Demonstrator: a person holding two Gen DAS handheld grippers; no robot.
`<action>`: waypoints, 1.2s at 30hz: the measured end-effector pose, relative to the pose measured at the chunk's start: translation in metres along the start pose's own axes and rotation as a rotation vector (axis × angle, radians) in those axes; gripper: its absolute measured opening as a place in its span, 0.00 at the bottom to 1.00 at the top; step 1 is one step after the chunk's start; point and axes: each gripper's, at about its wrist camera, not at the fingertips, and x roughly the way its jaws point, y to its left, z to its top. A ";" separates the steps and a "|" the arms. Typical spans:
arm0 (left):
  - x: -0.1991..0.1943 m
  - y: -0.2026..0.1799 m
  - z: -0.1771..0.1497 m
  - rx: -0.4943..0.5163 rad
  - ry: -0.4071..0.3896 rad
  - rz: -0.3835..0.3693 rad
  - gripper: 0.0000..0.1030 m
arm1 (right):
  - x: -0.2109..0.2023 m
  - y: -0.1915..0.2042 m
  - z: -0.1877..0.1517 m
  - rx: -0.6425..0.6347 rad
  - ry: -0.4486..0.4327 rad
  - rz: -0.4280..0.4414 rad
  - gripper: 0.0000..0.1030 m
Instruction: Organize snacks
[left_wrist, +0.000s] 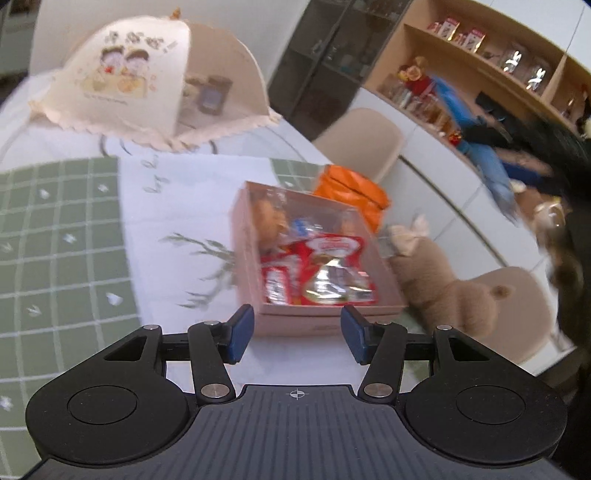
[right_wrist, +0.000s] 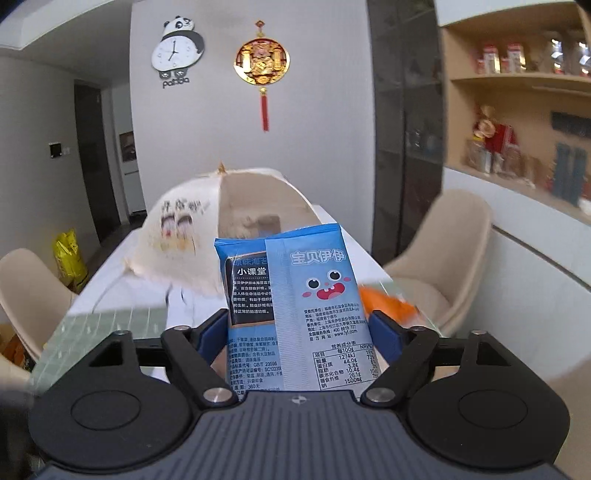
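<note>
A pink cardboard box (left_wrist: 332, 317) sits on the table, holding red snack packets (left_wrist: 325, 266) and other wrapped snacks. An orange packet (left_wrist: 354, 192) lies just behind it. My left gripper (left_wrist: 297, 332) is open and empty, just in front of the box's near wall. My right gripper (right_wrist: 297, 332) is shut on a blue snack packet (right_wrist: 295, 310), held upright above the table. The orange packet also shows in the right wrist view (right_wrist: 388, 302), blurred, behind the right finger.
A cream mesh food cover (left_wrist: 147, 81) stands at the table's far end, also in the right wrist view (right_wrist: 207, 236). A beige plush toy (left_wrist: 443, 280) lies right of the box. A green checked mat (left_wrist: 59, 236) covers the left. Beige chairs (right_wrist: 450, 251) flank the table.
</note>
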 end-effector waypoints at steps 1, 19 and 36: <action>-0.001 0.003 -0.003 0.010 -0.006 0.027 0.55 | 0.018 -0.001 0.009 0.002 0.038 0.023 0.89; 0.052 0.012 -0.099 0.112 0.066 0.197 0.56 | 0.076 0.023 -0.193 -0.008 0.325 -0.058 0.89; 0.072 -0.013 -0.123 0.242 -0.126 0.305 0.58 | 0.068 0.029 -0.244 0.009 0.219 -0.151 1.00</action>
